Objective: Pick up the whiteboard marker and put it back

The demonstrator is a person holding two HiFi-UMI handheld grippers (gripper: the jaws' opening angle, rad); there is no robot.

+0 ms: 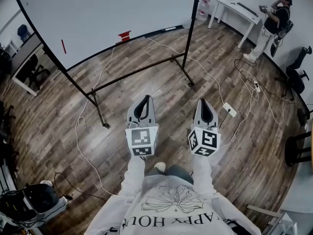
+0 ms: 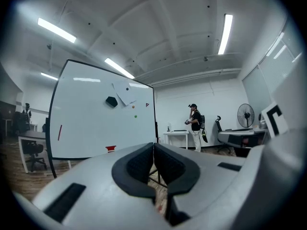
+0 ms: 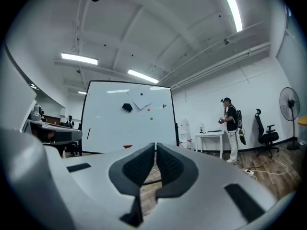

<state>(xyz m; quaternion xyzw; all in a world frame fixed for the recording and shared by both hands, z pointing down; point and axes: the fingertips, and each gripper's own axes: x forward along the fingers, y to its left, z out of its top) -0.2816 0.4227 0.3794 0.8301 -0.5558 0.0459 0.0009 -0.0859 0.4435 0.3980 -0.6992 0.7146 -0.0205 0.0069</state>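
Noted grey left claw (image 1: 145, 100) clenched, empty | found grey right claw (image 1: 203, 103) clenched, empty too | located thin red whiteboard marker (image 1: 63, 46) upright against large white whiteboard (image 1: 112, 13), well apart, ahead-left of both claws | judged left claw nearer.

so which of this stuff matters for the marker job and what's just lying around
For the job: red marker, whiteboard, left gripper, right gripper, both shut, empty.
Lying about: power strip, white table, fan, office chair.
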